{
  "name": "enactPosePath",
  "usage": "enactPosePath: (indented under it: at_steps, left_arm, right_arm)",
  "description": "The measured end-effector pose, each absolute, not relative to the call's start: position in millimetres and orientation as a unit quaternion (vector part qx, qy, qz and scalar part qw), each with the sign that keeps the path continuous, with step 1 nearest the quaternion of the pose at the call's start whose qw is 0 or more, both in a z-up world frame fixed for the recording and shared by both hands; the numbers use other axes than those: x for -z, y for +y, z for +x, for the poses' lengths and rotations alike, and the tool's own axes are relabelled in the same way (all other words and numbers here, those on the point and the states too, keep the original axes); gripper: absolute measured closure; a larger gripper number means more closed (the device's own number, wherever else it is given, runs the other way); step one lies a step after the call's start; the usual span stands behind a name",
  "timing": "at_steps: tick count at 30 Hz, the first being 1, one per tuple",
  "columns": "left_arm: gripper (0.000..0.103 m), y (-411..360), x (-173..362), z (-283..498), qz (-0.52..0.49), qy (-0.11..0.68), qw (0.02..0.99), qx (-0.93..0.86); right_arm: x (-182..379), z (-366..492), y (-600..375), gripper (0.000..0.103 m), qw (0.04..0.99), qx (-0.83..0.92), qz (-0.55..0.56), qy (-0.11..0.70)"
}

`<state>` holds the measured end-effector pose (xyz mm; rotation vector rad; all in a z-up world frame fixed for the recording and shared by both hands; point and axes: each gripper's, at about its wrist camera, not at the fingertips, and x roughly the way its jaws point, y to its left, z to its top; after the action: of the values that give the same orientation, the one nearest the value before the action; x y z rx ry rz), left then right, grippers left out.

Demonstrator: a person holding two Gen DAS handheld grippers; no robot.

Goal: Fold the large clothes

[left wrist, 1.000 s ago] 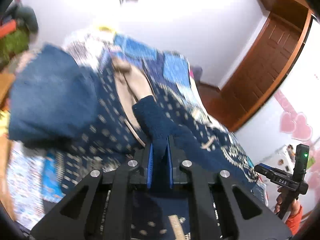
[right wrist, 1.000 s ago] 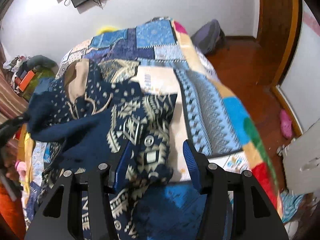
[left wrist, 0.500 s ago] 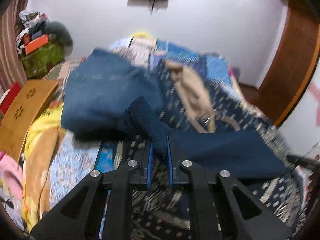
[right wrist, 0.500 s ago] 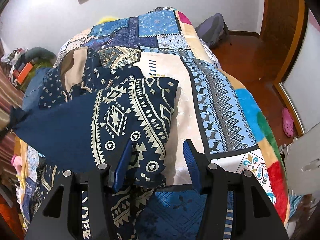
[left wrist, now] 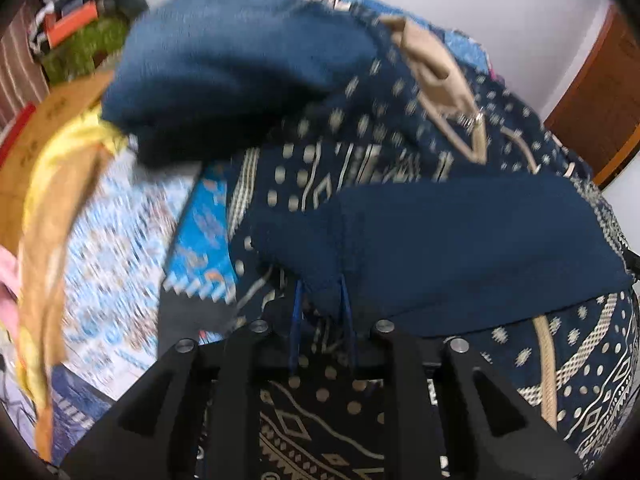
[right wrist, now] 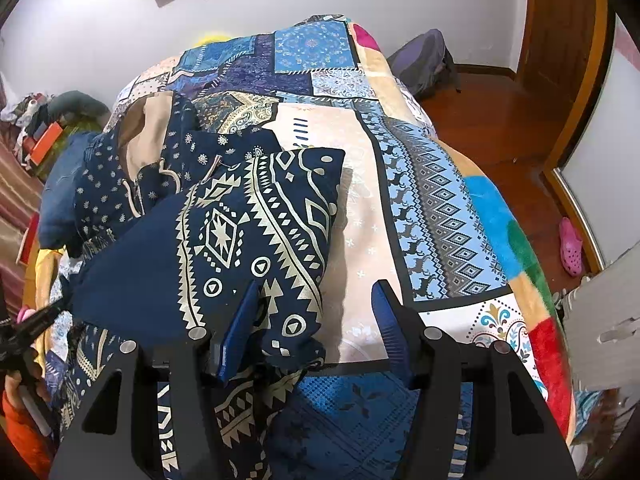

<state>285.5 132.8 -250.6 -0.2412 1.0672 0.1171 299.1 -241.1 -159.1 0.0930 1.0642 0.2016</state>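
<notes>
A large navy garment (right wrist: 224,240) with a cream geometric print lies spread on a bed covered by a patchwork quilt (right wrist: 432,200). Its folded part sits toward the quilt's left half, and a plain navy flap (left wrist: 460,240) of it lies across the patterned cloth.

The left gripper (left wrist: 320,304) points steeply down at the bed. A tip of that plain navy flap sits between its thin blue pads; its jaws have just been opening and now stand a little apart, though the blur keeps me from telling whether the pads still press on the cloth.

The right gripper (right wrist: 316,320) hangs over the near edge of the garment with its jaws about half open, having just widened slightly. The left blue pad lies against the patterned fold, the right pad stands clear over the pale quilt, and nothing is pinched.

A folded pair of blue jeans (left wrist: 240,52) rests beside the garment, farther up the bed. A pink shoe (right wrist: 570,246) lies on the wooden floor (right wrist: 492,128).
</notes>
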Motion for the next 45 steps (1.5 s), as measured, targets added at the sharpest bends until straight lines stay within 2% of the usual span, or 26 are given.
enactPosePath:
  at_steps: [4,6,9,13,17,23,36,45]
  left_arm:
    - [0.066,138.0,261.4,279.2,-0.122,0.521,0.843,-0.06]
    - [0.054,141.7,262.9,276.3,-0.126,0.524,0.84,-0.062]
    - [0.048,152.0,260.2,271.1,-0.136,0.521,0.84,-0.065]
    - [0.046,163.4,253.9,264.3,-0.148,0.516,0.841,-0.065]
    - [0.046,172.6,249.9,261.1,-0.111,0.512,0.845,-0.109]
    - [0.046,197.6,244.7,257.9,-0.197,0.506,0.835,-0.086]
    - [0.046,149.6,133.7,326.8,-0.099,0.395,0.913,-0.031]
    - [0.046,118.6,101.9,377.1,-0.044,0.358,0.933,-0.005]
  right_arm:
    - [159.5,299.4,-242.2,0.048,0.855,-0.096,0.048,0.507]
    - [159.3,299.3,-242.2,0.048,0.855,-0.095,0.047,0.508]
    - [158.2,298.6,-240.8,0.048,0.855,-0.094,0.043,0.508]
    - [155.3,297.8,-238.0,0.048,0.855,-0.095,0.035,0.508]
    - [151.4,297.0,-234.7,0.048,0.857,-0.097,0.024,0.505]
    - [144.1,295.0,-232.1,0.048,0.86,-0.101,0.022,0.5]
    - [89.0,314.4,-198.7,0.048,0.892,-0.141,-0.025,0.428]
    - [56.7,337.3,-144.8,0.048,0.901,-0.199,-0.076,0.379]
